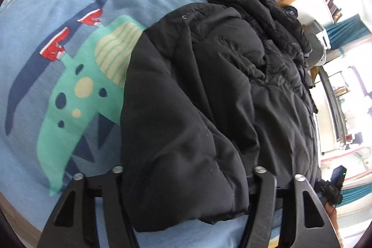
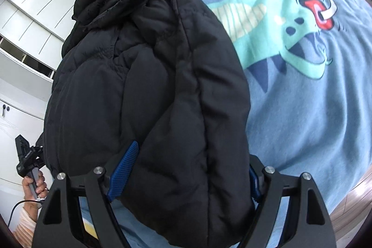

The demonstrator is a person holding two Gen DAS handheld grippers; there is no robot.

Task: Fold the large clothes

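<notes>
My left gripper (image 1: 186,196) has its fingers spread wide on either side of the near edge of the black puffy jacket (image 1: 209,97); they straddle it, but I cannot tell whether they pinch it. My right gripper (image 2: 183,183) straddles the same bulky edge, and its blue pads (image 2: 123,171) press into the fabric. The jacket lies bunched on the blue dinosaur bedsheet (image 1: 58,27), its hood end farthest from me.
</notes>
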